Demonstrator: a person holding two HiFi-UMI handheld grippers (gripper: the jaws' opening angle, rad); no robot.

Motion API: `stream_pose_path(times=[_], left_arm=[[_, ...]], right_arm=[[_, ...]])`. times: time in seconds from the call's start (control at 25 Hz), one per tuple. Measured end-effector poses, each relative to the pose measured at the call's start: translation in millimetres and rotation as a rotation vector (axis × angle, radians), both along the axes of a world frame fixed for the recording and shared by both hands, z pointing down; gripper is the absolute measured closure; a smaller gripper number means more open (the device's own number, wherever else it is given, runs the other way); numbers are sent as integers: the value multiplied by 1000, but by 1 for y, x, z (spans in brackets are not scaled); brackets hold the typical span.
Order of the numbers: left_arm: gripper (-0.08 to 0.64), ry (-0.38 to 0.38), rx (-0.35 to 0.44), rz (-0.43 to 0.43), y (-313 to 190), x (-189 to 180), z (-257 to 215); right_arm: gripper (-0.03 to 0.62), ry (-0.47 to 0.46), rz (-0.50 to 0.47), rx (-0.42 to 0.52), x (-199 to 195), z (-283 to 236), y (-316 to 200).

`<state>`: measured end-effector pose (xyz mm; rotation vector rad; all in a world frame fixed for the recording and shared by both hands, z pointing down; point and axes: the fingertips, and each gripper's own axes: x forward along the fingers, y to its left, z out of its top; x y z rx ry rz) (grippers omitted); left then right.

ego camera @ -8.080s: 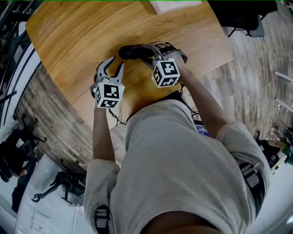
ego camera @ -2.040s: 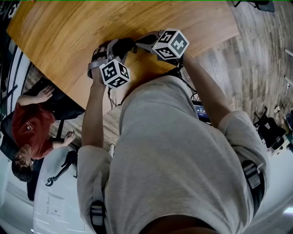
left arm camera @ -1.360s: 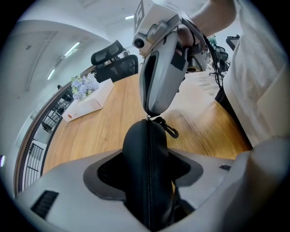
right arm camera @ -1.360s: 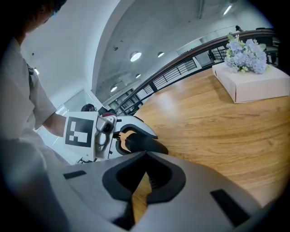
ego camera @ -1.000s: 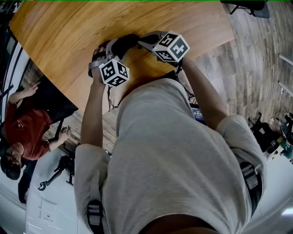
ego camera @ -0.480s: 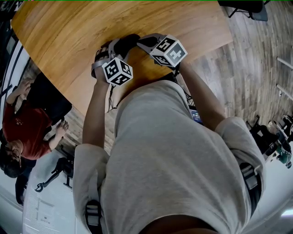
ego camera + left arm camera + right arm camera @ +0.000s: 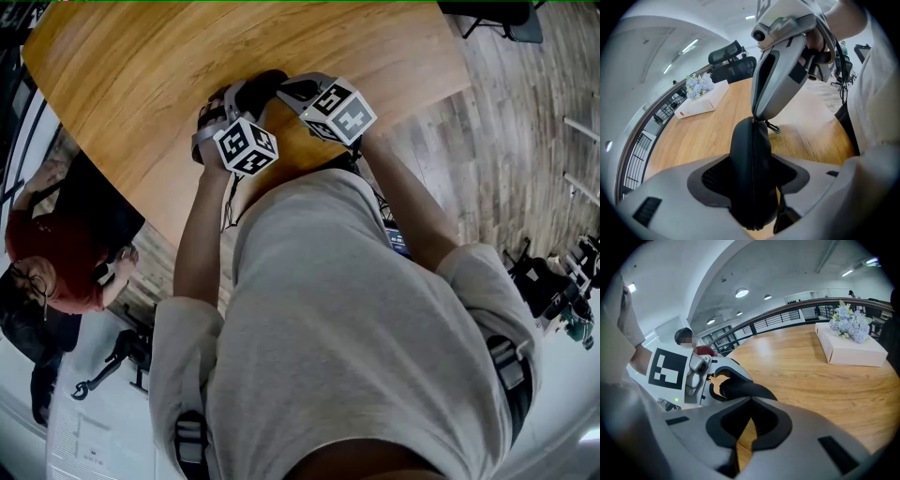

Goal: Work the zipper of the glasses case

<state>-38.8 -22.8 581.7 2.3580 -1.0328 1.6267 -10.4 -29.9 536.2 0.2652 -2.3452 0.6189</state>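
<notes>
The black glasses case [image 7: 751, 140] stands on end between the pads of my left gripper [image 7: 752, 173], which is shut on its sides with the zipper seam facing the camera. My right gripper [image 7: 754, 117] comes down onto the case's far end and is shut at the top of the zipper; a small metal ring [image 7: 773, 127] of the pull sticks out beside its tips. In the right gripper view the shut right gripper [image 7: 750, 399] touches the case [image 7: 743, 389]. From the head view the case [image 7: 262, 86] lies between the left gripper [image 7: 230, 96] and the right gripper [image 7: 283, 89].
The wooden table [image 7: 141, 66] ends close to my body. A white box with flowers [image 7: 851, 345] sits farther along it. Office chairs [image 7: 736, 58] stand behind the table. A person in red [image 7: 56, 272] sits off the table's left edge.
Both grippers stay at the case. The left gripper's marker cube has rolled slightly. The person in red has shifted lower at the left of the head view.
</notes>
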Motion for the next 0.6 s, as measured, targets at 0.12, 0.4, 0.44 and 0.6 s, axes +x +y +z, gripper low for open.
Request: stream_pose_path(times=[0.12,0.4,0.44,0.6], left_arm=[[287,23,-14,-7,2,3,2],[281,52,12,-8,1,-4,5],[281,50,11,-13,2,-7,6],[281,72,16,-29,3,-15,7]], right_arm=[[568,-3,7,3,2,-1,-1],[568,17,18,12,18,3,-10],[568,24,26,16,22,4,-13],[568,41,48,23,34,6,-23]])
